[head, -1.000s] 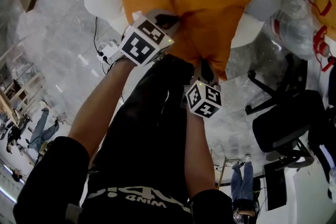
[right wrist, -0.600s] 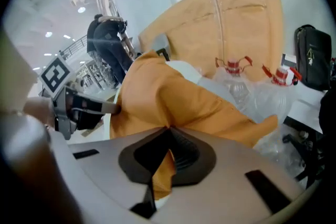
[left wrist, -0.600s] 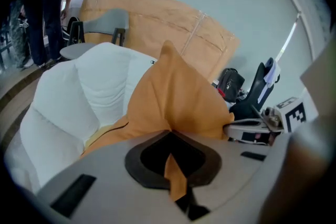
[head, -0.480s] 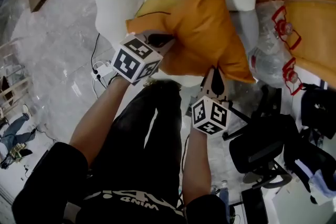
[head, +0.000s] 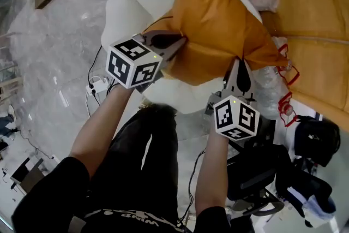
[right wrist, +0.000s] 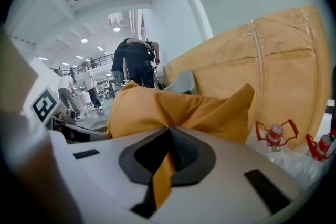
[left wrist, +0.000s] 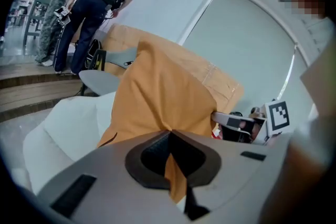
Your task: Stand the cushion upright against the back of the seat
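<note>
Floor (head: 60, 35): grey, glossy, marble-veined stone.

Large piece along the head view's right edge (head: 316, 19): ochre-yellow, smooth and taut, with a taped seam line; what it was could not be told.

Seat (head: 128, 5): white, puffy and rounded, matte upholstery with soft bulging arms.

Cushion (head: 212, 24): orange woven fabric, square with pointed corners, plump in the middle and creased toward the pinched corners. It was off the seat, hanging between the two grippers above the seat's front and right side, one corner pointing up.

Left gripper (head: 175, 41): grey moulded jaws with dark ribbed pads, pressed together on a fold of the cushion's (left wrist: 157, 86) lower left corner.

Right gripper (head: 239, 65): same build, jaws clamped on the cushion's (right wrist: 173, 105) lower right corner, with a strip of cloth trailing through the pads.

Clear bottle (right wrist: 273, 136) with a red loop handle, near the ochre piece.
</note>
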Available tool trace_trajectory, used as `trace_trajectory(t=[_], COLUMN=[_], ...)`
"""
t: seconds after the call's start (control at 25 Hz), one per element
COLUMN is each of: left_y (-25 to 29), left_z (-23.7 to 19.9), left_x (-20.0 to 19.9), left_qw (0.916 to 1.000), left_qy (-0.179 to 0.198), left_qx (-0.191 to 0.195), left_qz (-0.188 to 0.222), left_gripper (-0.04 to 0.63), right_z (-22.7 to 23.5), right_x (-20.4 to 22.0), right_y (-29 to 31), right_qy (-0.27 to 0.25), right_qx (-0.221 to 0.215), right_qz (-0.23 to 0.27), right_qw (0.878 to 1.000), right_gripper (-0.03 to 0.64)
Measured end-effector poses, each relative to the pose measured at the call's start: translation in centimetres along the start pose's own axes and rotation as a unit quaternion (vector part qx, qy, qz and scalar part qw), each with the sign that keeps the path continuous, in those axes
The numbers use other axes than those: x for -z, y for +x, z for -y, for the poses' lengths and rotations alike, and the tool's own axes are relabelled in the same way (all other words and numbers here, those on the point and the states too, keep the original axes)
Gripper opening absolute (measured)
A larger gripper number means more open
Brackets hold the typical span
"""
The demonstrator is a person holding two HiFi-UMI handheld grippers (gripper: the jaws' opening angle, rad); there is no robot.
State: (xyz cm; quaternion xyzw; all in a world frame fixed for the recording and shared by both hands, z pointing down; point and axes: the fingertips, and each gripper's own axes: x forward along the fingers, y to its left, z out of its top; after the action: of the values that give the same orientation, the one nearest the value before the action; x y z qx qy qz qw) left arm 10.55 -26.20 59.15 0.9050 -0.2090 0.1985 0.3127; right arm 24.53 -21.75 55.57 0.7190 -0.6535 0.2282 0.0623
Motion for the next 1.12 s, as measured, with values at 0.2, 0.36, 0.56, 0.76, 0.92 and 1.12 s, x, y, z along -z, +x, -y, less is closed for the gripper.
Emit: trace_trajectory(t=[0.2,0.36,0.56,0.76,0.92,1.12], left_y=[0.5,2.3,3.7,3.7,3.8,3.4], left_z=[-3.8,-6.0,-9.0,-11.5,-13.0,-14.8], left_x=[-3.8,-5.0,-4.1,-2.5,-1.3,1.2], left_qw=[0.9984,0.9963,0.9932,0.9923,0.9927,0.9919], left_qy=[-0.016,-0.025,-0.053,-0.054,-0.058,-0.056], left_qx=[-0.007,-0.009,-0.028,-0.048,-0.069,-0.108], left_qz=[0.054,0.082,0.1,0.1,0.08,0.039], left_gripper=[0.009,0.009,0.009,0.009,0.011,0.011], right_z=[-1.7,-1.5,-2.3,-4.4,-5.6,-7.3], right_x=[-3.7,-4.7,-4.0,-2.7,-1.1,2.0], right_y=[4.8,8.5,11.2,12.2,12.3,12.0], right_qy=[-0.022,-0.041,-0.077,-0.092,-0.106,-0.144], right_qx=[-0.034,-0.055,-0.072,-0.094,-0.112,-0.119], right_qz=[0.026,0.024,0.02,0.025,0.022,-0.012], right_qw=[0.999,0.997,0.994,0.991,0.988,0.982], right_gripper=[0.027,0.028,0.028,0.028,0.028,0.028])
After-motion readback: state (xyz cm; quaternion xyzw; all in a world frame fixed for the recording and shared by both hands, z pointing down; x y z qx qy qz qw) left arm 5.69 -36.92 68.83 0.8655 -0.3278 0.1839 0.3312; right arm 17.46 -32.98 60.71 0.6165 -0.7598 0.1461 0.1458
